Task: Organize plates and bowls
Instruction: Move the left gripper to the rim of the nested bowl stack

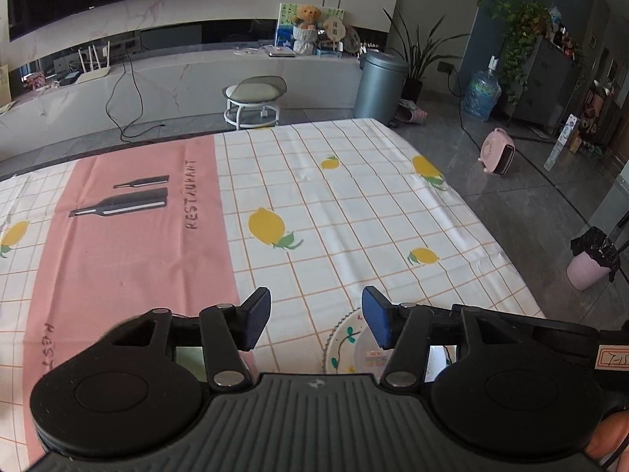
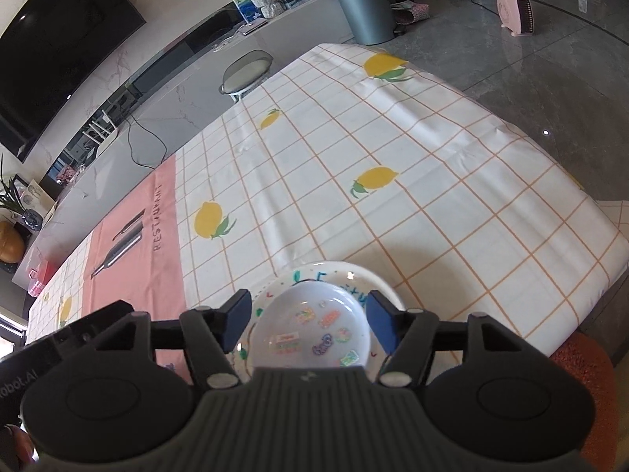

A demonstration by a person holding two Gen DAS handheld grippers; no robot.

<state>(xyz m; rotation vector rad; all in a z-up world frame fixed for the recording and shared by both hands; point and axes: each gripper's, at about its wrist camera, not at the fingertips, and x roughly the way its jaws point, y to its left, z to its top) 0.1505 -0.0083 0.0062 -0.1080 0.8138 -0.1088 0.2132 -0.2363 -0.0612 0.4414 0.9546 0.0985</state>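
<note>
A white bowl with colourful stickers inside sits on a white painted plate on the tablecloth. My right gripper hangs above the bowl, open, its blue pads apart on either side and not touching it. In the left wrist view the same plate with the bowl shows low down, partly hidden behind the right finger. My left gripper is open above the cloth, with nothing between its pads.
The table carries a checked lemon-print cloth with a pink RESTAURANT panel. Its right edge drops to a grey floor. A stool, a bin and a pink heater stand beyond.
</note>
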